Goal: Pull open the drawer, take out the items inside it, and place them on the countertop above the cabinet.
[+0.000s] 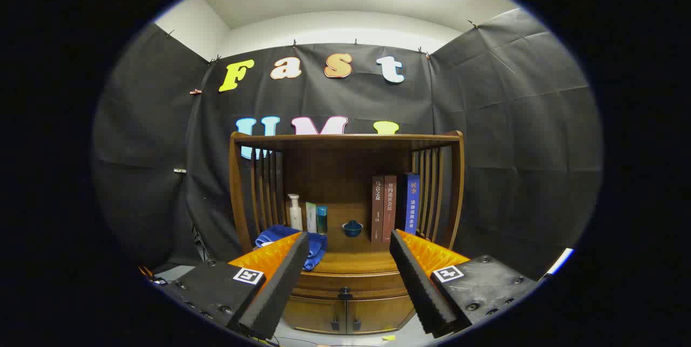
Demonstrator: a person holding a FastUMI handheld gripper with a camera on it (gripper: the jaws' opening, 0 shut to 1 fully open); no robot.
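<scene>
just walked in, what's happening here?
A person holds the gripper open, facing a wooden cabinet. The drawer with its dark knob sits shut between the fingers and beyond them, untouched. On the countertop are a blue cloth, a bottle, a small blue pot and books.

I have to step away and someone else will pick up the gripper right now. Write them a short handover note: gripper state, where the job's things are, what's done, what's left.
Gripper: open, fingers spread wide, holding nothing, some way back from the wooden cabinet and aimed at it.
Drawer: shut, its dark knob between and just ahead of the fingertips. Whatever is inside is hidden.
Countertop: already carries a blue cloth, a white pump bottle, two small boxes, a blue lidded cup and three books.
Done: nothing yet.
Left: grip the knob, pull the drawer open, lift out the items and set them on the countertop.
</scene>
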